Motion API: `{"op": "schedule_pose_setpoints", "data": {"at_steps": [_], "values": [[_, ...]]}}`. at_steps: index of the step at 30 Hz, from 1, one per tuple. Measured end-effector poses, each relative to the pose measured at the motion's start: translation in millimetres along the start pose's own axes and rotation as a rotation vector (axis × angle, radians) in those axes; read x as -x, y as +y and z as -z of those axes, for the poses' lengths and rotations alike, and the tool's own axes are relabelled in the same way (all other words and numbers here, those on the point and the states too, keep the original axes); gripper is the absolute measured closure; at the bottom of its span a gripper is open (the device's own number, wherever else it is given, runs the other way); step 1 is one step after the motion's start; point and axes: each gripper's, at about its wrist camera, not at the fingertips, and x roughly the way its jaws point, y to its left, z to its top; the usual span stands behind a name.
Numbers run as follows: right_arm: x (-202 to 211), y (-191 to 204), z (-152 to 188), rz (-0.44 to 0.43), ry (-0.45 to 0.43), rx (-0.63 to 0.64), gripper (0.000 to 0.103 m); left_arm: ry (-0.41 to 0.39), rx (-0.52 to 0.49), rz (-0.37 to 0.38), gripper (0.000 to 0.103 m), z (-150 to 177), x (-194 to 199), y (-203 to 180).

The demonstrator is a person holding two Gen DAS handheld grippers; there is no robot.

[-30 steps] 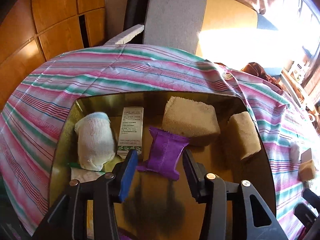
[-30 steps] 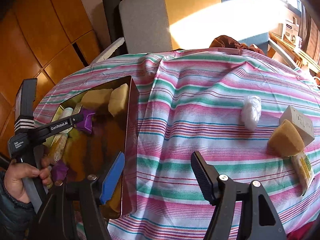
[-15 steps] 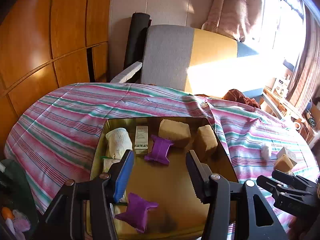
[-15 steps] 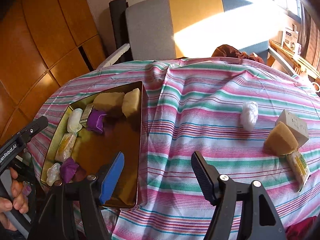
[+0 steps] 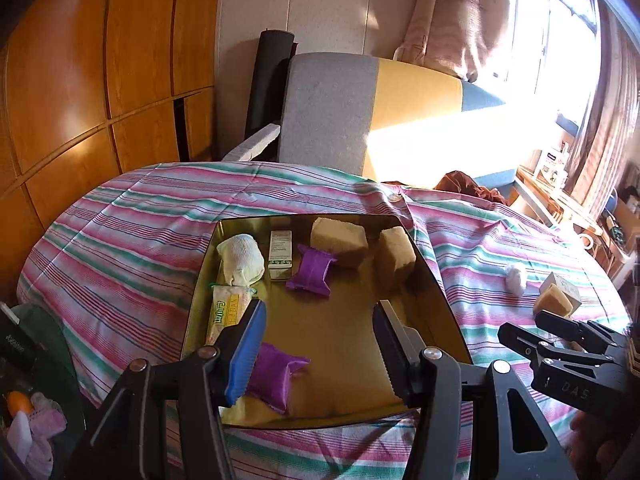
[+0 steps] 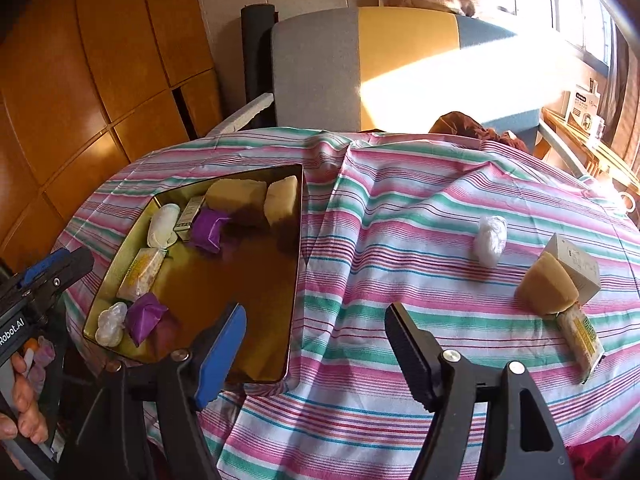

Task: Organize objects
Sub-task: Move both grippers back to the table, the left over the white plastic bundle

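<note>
A gold metal tray (image 5: 448, 312) (image 6: 294, 288) lies on the striped cloth. It holds two tan sponges (image 5: 340, 236), two purple pouches (image 5: 312, 268) (image 6: 145, 318), a rolled white sock (image 5: 241, 258), a small box (image 5: 280, 250) and a yellow packet (image 5: 226, 312). My left gripper (image 5: 320, 352) is open and empty, raised above the tray's near end. My right gripper (image 6: 316, 348) is open and empty over the cloth right of the tray. On the cloth to the right lie a white wad (image 6: 490, 240), a tan sponge (image 6: 546, 288), a white box (image 6: 576, 264) and a yellow packet (image 6: 580, 336).
The table's far edge meets a grey and yellow chair (image 5: 332, 108). Wooden panels (image 5: 80, 80) stand at the left. A green bin with small items (image 5: 36, 392) sits at the lower left, off the table. Brown cloth (image 6: 472, 128) lies at the far edge.
My left gripper has pulled up and back from the tray, leaving a purple pouch at the tray's near end. My right gripper has drawn back slightly; both stay open.
</note>
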Motion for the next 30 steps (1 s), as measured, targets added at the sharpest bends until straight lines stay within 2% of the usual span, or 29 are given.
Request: {"op": "schedule_pose_setpoints", "data": {"at_steps": [5,11,15,19,23,25,27,30], "values": [[5,-25,4,0.014,0.002,-0.052,0.030,0.011,-0.024,0.009,0.046,6,2,-10],[15,-85,5,0.075,0.000,-0.156,0.030,0.035,-0.056,0.026,0.045,11,-2,-25],[32,-145,1,0.175,-0.028,-0.248,0.030,0.048,-0.091,0.060,0.045,13,-6,-41],[47,-216,0,0.318,-0.073,-0.362,0.029,0.065,-0.124,0.087,0.045,14,-12,-59],[57,-287,17,0.419,-0.133,-0.538,0.027,0.084,-0.168,0.111,0.045,13,-19,-82],[61,-315,36,0.412,-0.149,-0.678,0.026,0.094,-0.194,0.126,0.045,13,-23,-96],[65,-337,50,0.349,-0.162,-0.820,0.026,0.107,-0.220,0.146,0.045,13,-29,-113],[70,-354,62,0.308,-0.181,-0.919,0.026,0.131,-0.258,0.178,0.045,14,-40,-140]]}}
